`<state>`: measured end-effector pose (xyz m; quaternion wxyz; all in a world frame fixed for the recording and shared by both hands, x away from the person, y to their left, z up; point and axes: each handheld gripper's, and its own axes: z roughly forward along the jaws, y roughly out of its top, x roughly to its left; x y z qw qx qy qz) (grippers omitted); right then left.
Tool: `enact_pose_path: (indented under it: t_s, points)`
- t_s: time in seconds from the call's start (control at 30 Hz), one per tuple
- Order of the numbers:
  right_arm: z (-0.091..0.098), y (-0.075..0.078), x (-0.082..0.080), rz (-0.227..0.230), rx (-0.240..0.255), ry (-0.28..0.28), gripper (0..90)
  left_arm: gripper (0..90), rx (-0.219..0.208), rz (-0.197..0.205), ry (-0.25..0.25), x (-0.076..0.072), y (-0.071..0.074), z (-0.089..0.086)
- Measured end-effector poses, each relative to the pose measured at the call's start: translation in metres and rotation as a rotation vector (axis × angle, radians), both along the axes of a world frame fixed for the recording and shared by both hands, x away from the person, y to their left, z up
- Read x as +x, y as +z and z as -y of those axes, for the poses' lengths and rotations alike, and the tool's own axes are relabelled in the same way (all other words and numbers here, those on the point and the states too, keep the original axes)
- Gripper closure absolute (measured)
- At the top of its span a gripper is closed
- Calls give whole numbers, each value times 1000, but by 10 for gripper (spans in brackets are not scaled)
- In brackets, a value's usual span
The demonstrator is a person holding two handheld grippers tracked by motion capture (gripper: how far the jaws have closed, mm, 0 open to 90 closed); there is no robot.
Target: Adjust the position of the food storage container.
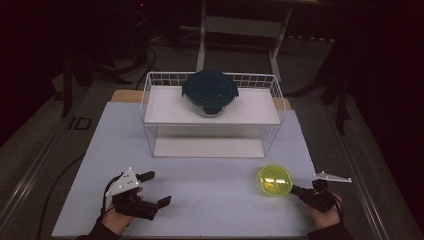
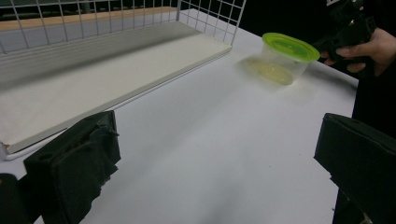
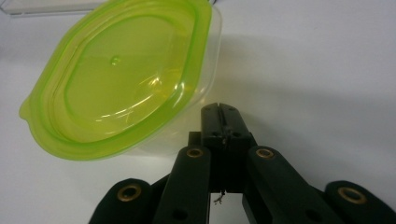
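- Two tubs: a clear one with a green lid (image 1: 275,180) near the right end of the table's (image 1: 210,175) near edge, and a round one with a dark blue lid (image 1: 210,92) on the top shelf of the wire rack (image 1: 150,100) at the far edge.
- One rack with two white shelves: the top shelf (image 1: 250,112) carries the blue-lidded tub, the lower shelf (image 1: 207,147) is bare.
- Two claws, one in each hand. The right claw (image 3: 219,114) is at the near right corner with its tips pressed together. They sit just at the green-lidded tub's (image 3: 121,79) rim; whether they pinch the lid's edge is hard to tell, since the tub's own rim hides that spot.
- From the left claw's camera the green-lidded tub (image 2: 286,56) looks tilted, its body blurred, with a yellowish smear of light under it.
- The left claw (image 1: 152,189) is at the near left corner with its two pads wide apart and nothing between them, over bare table.
- Open table lies between the two claws and between tub and rack; nothing blocks the way.
- The room beyond the table is dark; a pale frame (image 1: 240,25) and cables behind the rack are hard to make out.
- Both forearms are cut off at the bottom of the high view.
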<state>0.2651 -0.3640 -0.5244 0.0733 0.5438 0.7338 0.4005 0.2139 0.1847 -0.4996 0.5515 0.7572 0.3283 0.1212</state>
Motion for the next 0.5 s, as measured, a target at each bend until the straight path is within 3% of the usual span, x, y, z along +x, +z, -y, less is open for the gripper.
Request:
enact_pose_path:
  t_s: [0.5]
  points:
    - [-29, -5, 11, -43, -30, 99, 900, 0, -4, -3, -4, 0, 0, 1]
